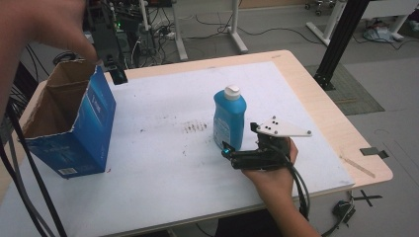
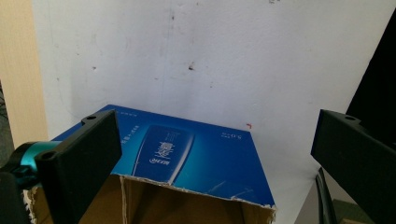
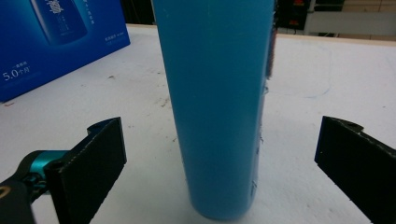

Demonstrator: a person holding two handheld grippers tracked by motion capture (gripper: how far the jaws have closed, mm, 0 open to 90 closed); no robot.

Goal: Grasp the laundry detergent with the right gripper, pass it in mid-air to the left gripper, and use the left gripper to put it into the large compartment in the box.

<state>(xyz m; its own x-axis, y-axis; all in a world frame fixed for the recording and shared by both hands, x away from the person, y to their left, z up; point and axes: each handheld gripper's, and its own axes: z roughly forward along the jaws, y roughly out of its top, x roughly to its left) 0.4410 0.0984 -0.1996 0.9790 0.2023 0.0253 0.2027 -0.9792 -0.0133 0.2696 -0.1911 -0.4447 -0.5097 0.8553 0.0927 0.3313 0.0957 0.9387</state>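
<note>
Your R gripper (image 3: 219, 172): jaws wide, bottle (image 3: 217, 102) between them, untouched.
Bottle upright mid-mat (image 1: 163, 163), long axis vertical, cap up. L gripper (image 2: 215, 163) jaws wide too, over the open box (image 2: 187, 154) at left.

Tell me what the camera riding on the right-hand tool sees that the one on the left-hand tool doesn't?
The right gripper view looks at a blue bottle standing upright between the right gripper's open jaws, apart from both. The left gripper view instead looks down past the left gripper's open jaws into the blue box's torn-open top, showing its brown cardboard inside. Both views share the blue box's printed side and the marked white table mat.
</note>
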